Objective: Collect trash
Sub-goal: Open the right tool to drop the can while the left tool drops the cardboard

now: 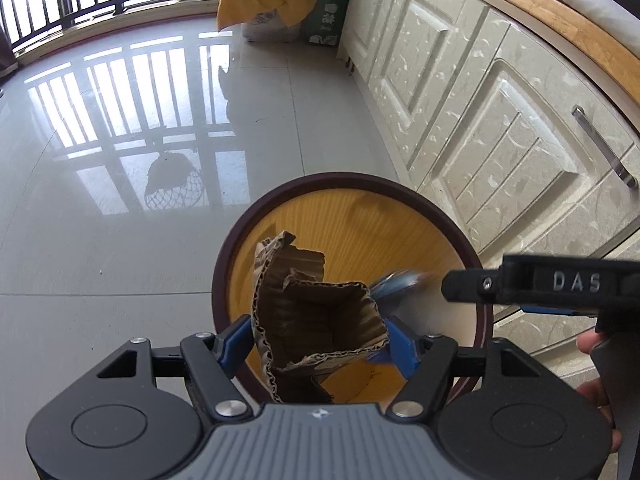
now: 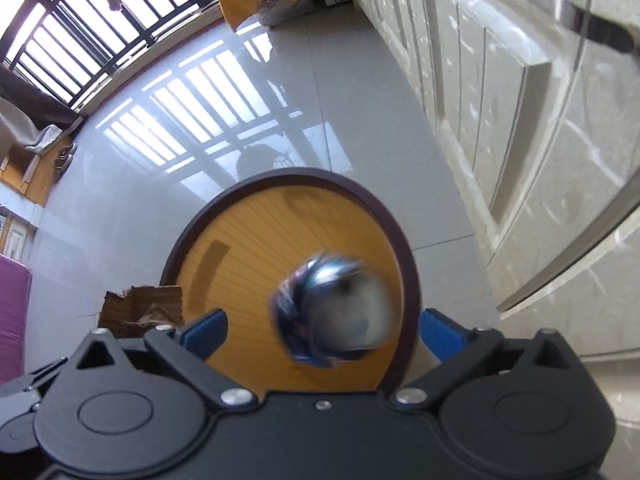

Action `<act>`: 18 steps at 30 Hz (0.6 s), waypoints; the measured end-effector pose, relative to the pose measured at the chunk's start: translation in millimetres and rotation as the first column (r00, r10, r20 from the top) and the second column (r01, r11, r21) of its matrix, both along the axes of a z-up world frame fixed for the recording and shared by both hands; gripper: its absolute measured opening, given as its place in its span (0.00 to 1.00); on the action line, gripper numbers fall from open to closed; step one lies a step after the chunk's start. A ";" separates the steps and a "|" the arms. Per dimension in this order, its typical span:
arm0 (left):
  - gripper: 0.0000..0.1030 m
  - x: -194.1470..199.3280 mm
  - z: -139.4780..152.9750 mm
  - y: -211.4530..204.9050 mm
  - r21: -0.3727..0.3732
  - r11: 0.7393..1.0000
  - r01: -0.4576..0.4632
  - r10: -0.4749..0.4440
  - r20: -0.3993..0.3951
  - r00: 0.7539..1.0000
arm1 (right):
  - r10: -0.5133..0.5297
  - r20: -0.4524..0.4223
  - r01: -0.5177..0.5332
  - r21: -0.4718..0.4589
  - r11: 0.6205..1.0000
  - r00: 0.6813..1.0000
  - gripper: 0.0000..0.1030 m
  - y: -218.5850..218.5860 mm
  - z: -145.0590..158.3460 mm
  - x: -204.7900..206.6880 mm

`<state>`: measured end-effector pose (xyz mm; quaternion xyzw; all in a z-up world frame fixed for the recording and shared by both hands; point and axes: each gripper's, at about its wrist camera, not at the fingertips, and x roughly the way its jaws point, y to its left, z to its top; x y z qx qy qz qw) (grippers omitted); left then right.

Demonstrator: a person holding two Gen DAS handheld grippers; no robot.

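Cardboard: my left gripper (image 1: 318, 342) clamps a torn, crumpled piece of corrugated cardboard (image 1: 316, 320) between its blue pads, just over the near part of the bin's mouth.
Bin: round wastebasket (image 1: 476, 264) with a dark brown rim and a yellow wood-grain inner wall, standing on the pale tiled floor (image 1: 120, 240) just beside the white cabinet doors (image 1: 500, 128).
Right gripper: my right gripper (image 2: 322, 330) has its jaws spread wide, pads touching nothing.
Wrapper: a blurred blue and silver crumpled wrapper (image 2: 334, 314) sits free between my right pads, over the bin's opening; from the left wrist view it shows as a blue smear just past the cardboard.
Hand: fingers of my right hand (image 1: 596, 364) wrap the right gripper's handle at that view's edge.
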<state>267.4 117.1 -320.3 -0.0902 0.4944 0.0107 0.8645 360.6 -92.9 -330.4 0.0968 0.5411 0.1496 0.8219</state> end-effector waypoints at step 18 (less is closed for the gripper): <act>0.94 -0.4 -2.1 -6.3 0.086 0.994 0.073 -0.065 -0.091 0.994 | 0.063 -0.001 -0.062 -0.100 0.993 0.998 1.00 0.3 6.4 -7.7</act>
